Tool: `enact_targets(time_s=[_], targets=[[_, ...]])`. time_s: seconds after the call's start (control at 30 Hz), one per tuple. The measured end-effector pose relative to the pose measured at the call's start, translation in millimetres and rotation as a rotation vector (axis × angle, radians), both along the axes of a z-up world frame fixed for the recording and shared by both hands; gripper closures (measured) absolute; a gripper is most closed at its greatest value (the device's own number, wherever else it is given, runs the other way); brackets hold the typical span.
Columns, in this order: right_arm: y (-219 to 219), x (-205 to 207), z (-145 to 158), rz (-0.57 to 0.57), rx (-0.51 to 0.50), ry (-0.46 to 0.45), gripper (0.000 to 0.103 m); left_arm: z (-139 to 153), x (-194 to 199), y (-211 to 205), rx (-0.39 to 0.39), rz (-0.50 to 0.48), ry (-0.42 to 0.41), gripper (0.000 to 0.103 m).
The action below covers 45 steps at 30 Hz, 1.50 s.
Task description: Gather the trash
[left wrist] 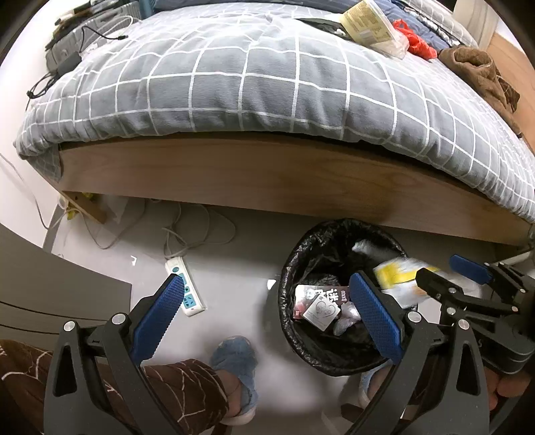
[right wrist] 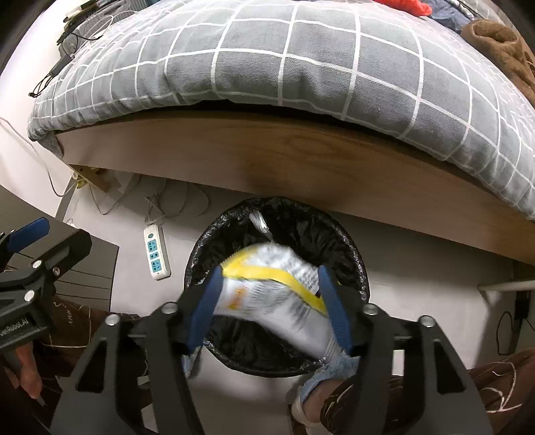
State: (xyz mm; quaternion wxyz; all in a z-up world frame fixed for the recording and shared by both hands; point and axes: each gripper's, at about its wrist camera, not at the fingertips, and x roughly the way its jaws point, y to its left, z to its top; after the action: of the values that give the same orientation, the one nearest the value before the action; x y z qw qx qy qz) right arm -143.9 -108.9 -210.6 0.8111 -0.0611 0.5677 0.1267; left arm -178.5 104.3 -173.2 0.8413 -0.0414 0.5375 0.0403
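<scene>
Right tongs poised straight above the black-lined bin, jaws spread, white-and-yellow wrapper between the blue pads. Wrapper blurred; pad contact not visible, so judged released and dropping, not clamped. Placement over the bin mouth judged deliberate: a drop from here lands inside, not on the floor.

Left tongs wide apart, nothing between the 2 pads, parked beside the bin over bare floor. Judged idle, kept clear of the drop path.

Largest to smallest:
- Bed, wooden side rail just behind the bin; grey checked quilt overhanging the rail. Rear rim of the bin close under the rail, so no room to withdraw that way.
- Bin, opening unobstructed from above; packets already inside. Near rim close to 2 slippered feet.
- Power strip on the floor left of the bin, cord trailing under the bed. Snag hazard for low sweeps to the left.
- Yellow packet and red bag on the bed, judged remaining trash.

Clear exit: upward, then toward the bed top.
</scene>
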Motion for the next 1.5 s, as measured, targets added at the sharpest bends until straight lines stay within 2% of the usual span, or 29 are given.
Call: enact_targets(time_s=[0.07, 0.2, 0.33, 0.57, 0.83, 1.27, 1.5], targets=[[-3, 0, 2, -0.003, 0.001, -0.004, 0.031, 0, 0, 0, 0.002, -0.002, -0.001, 0.006], [-5, 0, 8, -0.007, -0.002, -0.022, 0.021, 0, -1, 1, 0.0, 0.003, -0.003, 0.006], [-12, 1, 26, -0.031, -0.006, -0.084, 0.008, 4, 0, 3, 0.0, 0.011, -0.012, 0.006], [-26, 8, 53, -0.069, -0.018, -0.178, 0.008, 29, 12, 5, -0.004, 0.009, -0.063, 0.006], [-46, 30, 99, -0.123, 0.003, -0.353, 0.008, 60, 48, -1, -0.021, -0.001, -0.146, 0.006], [-75, 105, 123, -0.189, -0.014, -0.441, 0.008, 89, 126, -34, -0.039, -0.053, -0.224, 0.006], [-93, 144, 124, -0.232, -0.004, -0.439, 0.008, 94, 172, -63, -0.049, -0.085, -0.247, 0.006]])
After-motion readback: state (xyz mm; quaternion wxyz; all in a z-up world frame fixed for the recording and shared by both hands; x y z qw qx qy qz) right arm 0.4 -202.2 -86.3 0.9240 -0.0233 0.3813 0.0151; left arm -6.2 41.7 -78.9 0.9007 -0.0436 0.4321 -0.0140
